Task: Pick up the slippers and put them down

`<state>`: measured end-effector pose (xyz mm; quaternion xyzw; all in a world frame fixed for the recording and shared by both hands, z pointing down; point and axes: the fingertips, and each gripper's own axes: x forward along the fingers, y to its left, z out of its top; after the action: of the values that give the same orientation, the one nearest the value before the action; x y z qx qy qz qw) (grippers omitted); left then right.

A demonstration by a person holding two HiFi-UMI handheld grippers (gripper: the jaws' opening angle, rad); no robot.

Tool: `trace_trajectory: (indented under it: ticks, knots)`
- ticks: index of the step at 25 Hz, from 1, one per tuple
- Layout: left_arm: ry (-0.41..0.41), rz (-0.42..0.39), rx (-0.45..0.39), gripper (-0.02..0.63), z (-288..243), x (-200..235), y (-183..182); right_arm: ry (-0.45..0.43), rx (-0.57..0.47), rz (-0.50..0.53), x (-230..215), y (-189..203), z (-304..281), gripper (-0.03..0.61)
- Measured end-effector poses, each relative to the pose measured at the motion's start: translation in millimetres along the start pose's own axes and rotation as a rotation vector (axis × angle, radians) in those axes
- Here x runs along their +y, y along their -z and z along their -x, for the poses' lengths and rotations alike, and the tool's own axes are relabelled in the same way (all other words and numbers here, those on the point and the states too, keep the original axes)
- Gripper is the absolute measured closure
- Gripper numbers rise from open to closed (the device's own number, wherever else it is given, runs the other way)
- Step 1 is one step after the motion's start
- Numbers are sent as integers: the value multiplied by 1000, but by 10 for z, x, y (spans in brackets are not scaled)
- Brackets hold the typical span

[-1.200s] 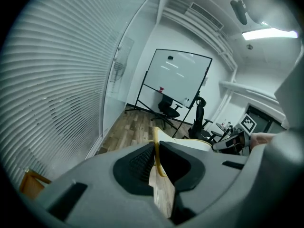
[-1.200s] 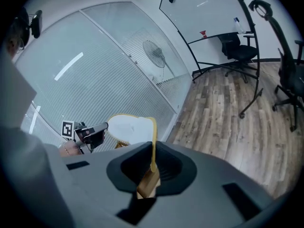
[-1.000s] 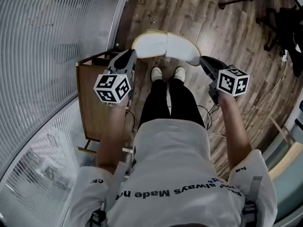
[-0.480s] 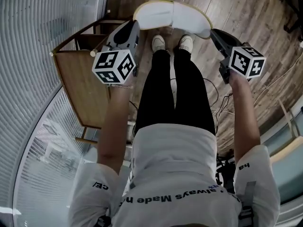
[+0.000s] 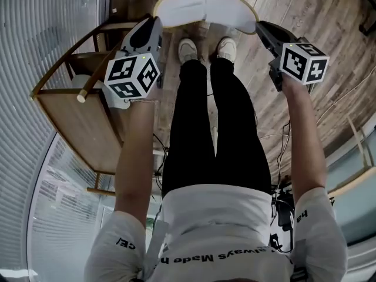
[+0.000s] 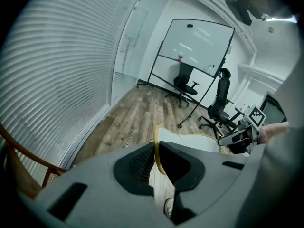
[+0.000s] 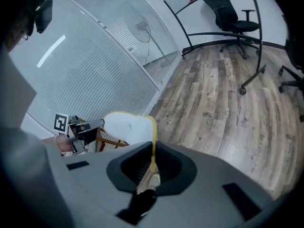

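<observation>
The white slippers with a yellow rim hang flat between my two grippers, above the person's white shoes. My left gripper is shut on the slippers' left end, and its jaws pinch the yellow edge in the left gripper view, where the left gripper holds the slippers. My right gripper is shut on the right end. In the right gripper view the right gripper clamps the rim of the slippers, with the other gripper visible beyond them.
A wooden rack stands close at the left, against a ribbed glass wall. Cables lie on the wood floor at the right. Office chairs and a whiteboard stand farther off.
Both grippers have come down together with the slippers held between them. The person has bent forward, and the wooden rack now appears larger and closer at the left.
</observation>
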<state>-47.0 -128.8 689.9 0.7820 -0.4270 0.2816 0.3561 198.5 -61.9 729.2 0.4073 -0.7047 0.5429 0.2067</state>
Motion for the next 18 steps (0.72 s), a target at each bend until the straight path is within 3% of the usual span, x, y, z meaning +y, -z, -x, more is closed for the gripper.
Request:
trace_trajectory:
  ticks: [13,18]
  knots:
    - [0,-4,61,575,-1355,790,1375,-21,90,84,-1028,702,-1606,551]
    - [-23,-2,99,575,-1290,763,1393,-47,130,57,-1030,774,-1648,551]
